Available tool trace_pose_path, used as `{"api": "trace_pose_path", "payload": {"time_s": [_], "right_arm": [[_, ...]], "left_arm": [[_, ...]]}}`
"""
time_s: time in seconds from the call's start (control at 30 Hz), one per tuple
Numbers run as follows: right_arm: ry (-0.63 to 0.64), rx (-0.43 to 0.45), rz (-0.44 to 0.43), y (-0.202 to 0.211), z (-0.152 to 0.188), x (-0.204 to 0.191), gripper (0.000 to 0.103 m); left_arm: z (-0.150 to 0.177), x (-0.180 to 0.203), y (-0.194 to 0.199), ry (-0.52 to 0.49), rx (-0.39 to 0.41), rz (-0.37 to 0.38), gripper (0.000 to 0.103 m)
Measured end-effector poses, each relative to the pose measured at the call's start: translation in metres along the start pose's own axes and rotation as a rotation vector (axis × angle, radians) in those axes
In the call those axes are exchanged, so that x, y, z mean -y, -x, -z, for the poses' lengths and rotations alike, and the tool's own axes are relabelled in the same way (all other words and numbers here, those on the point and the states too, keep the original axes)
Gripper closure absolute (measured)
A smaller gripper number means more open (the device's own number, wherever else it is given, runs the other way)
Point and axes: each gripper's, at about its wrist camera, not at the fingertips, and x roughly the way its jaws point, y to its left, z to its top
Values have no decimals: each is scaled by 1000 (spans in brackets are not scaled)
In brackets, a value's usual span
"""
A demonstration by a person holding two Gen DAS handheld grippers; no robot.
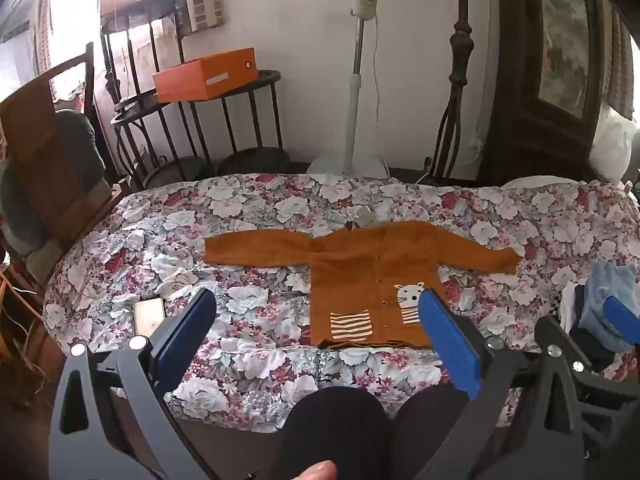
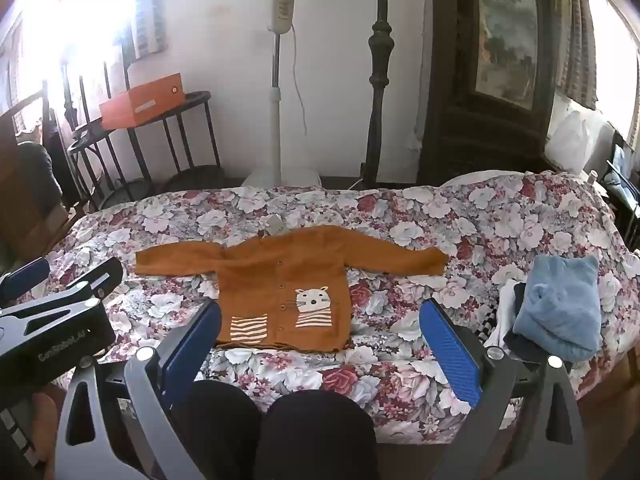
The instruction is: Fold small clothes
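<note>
The cardigan (image 2: 280, 276) at the centre is matt brown knit cloth. The bedspread (image 2: 460, 216) under it is soft printed cotton. At three o'clock, the blue garment (image 2: 560, 308) looks fleecy. The gripper pads (image 2: 450, 350) are ribbed blue rubber on dull grey plastic arms.

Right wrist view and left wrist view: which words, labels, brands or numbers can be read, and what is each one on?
"GenRobot.AI", roughly; blurred print on the left gripper's black body.
Pale label on the orange box: too small to read.
Paper tag at the collar of the brown cardigan: blank or unreadable.
Fan post control panel: blurred, nothing legible.
</note>
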Motion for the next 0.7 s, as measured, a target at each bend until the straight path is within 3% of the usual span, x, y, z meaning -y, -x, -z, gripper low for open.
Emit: {"api": "trace_pose_path", "payload": {"time_s": [0.7], "right_arm": [[-5,4,-4,6,-1,-1,3]], "left_arm": [[0,-1,1,4,-10,11,5]]}}
